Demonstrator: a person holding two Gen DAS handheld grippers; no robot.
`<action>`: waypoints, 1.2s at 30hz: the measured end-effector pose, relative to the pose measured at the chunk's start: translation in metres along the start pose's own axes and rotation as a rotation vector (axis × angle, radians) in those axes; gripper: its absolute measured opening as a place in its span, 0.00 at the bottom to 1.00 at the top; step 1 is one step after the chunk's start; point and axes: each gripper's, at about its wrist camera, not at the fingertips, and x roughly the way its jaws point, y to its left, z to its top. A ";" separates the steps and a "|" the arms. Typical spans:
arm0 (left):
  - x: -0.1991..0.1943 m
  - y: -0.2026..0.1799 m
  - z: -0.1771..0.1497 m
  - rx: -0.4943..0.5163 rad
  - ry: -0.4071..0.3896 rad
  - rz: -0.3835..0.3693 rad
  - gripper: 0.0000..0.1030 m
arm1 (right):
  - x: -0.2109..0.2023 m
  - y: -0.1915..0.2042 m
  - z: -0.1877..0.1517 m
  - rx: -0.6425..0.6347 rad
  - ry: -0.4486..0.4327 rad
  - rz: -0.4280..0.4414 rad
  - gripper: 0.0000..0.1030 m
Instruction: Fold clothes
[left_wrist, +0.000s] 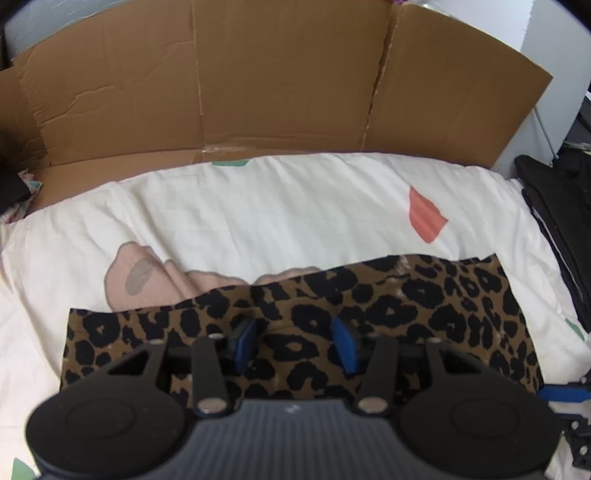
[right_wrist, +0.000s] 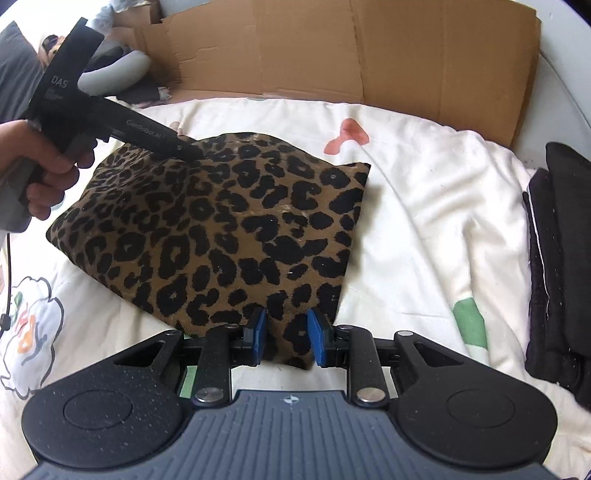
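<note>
The left tool (right_wrist: 184, 150) reads "DAS" and "GenRobot.AI", touching the leopard-print garment (right_wrist: 221, 229).

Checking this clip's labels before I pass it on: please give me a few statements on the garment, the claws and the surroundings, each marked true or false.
1. The leopard-print garment lies on a white printed bedsheet. True.
2. A flattened cardboard sheet stands behind the bedding. True.
3. The right claw hangs over bare sheet, well away from the garment. False: the garment's near corner sits between its blue pads.
4. The dark folded stack lies to the left of the garment. False: it lies on the right side, at the bed's edge.
5. The left claw is over the leopard fabric with its pads apart. True.
6. The garment is plain red. False: it is brown with black spots.
</note>
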 end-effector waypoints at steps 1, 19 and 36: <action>-0.001 -0.001 0.001 0.004 -0.003 0.004 0.49 | 0.001 -0.001 0.000 0.007 0.000 0.000 0.30; -0.078 -0.066 -0.046 0.023 -0.066 -0.110 0.46 | 0.005 0.005 -0.001 0.090 -0.018 -0.034 0.30; -0.057 -0.073 -0.105 0.171 -0.047 -0.018 0.47 | 0.006 -0.002 0.000 0.084 -0.015 0.002 0.30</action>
